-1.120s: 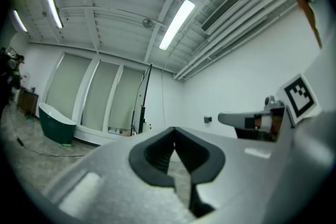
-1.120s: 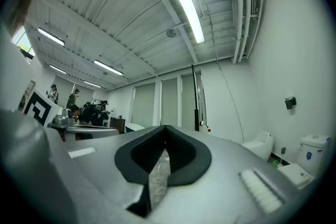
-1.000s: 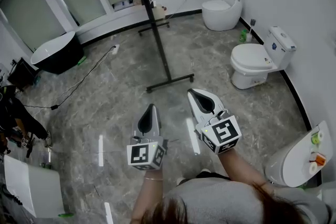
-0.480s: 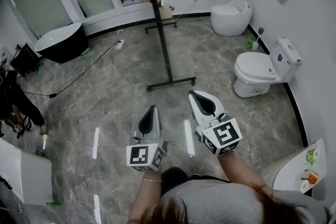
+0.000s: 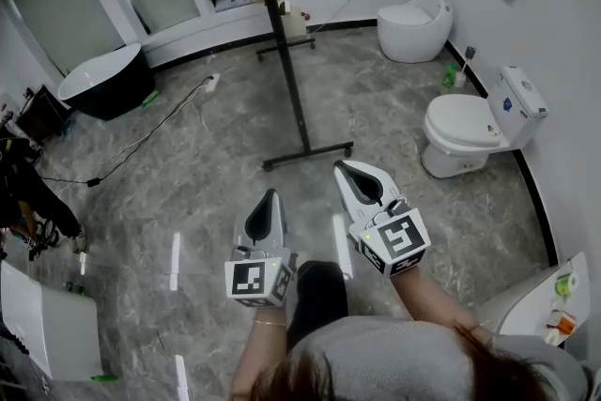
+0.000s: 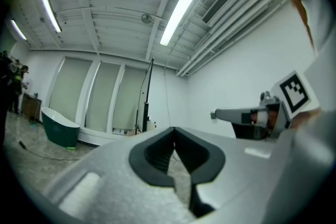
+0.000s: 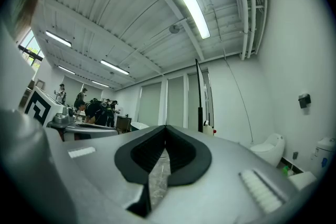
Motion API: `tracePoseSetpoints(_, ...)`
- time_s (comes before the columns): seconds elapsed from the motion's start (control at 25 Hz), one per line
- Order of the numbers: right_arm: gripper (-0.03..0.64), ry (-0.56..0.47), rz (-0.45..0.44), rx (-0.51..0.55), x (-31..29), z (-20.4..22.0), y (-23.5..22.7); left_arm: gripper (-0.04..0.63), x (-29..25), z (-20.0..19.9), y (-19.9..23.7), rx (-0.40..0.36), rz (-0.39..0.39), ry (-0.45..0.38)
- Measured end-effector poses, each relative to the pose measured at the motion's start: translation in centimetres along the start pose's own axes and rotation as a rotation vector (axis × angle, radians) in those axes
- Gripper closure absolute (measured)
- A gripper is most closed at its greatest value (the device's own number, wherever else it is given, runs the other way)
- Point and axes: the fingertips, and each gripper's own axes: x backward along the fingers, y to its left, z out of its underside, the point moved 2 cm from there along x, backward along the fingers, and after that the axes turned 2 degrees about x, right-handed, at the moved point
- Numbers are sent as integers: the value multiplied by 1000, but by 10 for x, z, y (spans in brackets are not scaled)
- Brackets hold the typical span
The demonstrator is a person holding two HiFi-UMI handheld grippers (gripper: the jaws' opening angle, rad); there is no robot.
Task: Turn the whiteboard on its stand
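Now I've stepped in, so the left gripper (image 5: 270, 195) and right gripper (image 5: 346, 169), both closed on nothing, sit slightly nearer the whiteboard (image 5: 287, 70) standing edge-on ahead on the floor (image 5: 188, 174), yet well apart, so turning hasn't begun.

Head cam sits up high and looks steeply down at the floor (image 5: 188, 183), with the whiteboard stand (image 5: 293, 80) ahead, well apart from both grippers. The left gripper (image 5: 269, 200) cam rides low, facing roughly level along its jaws toward the stand, far off. The right gripper (image 5: 347, 172) cam, just beside it, does the same. All three views share the stand. Both gripper views also catch the ceiling (image 6: 121, 2).
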Motion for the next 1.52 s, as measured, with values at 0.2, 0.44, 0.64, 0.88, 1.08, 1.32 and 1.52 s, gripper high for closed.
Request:
tracePoseSetpoints(0.2, 614, -6, 29, 17, -61, 7, -21, 597, -57, 5, 46, 38, 26, -12)
tracePoseSetpoints(0.44, 614, 17, 66, -9, -149, 17, -45, 597, -129, -7, 112, 29, 61, -19)
tracePoseSetpoints(0.64, 614, 19, 106, -15, -209, 23, -71, 597, -184, -8, 151, 19, 107, -1)
tracePoseSetpoints(0.88, 614, 43, 140, -29, -267, 34, -95, 597, -235, -8, 190, 24, 140, 13)
tracePoseSetpoints(1.08, 614, 63, 149, -32, -297, 45, -115, 597, -270, 1, 210, 34, 142, 28)
tracePoseSetpoints(1.32, 614, 75, 135, -40, -330, 69, -156, 597, -319, 24, 220, 47, 119, 40)
tracePoseSetpoints(1.52, 614, 79, 92, -36, -374, 79, -196, 597, -375, 24, 236, 35, 101, 33)
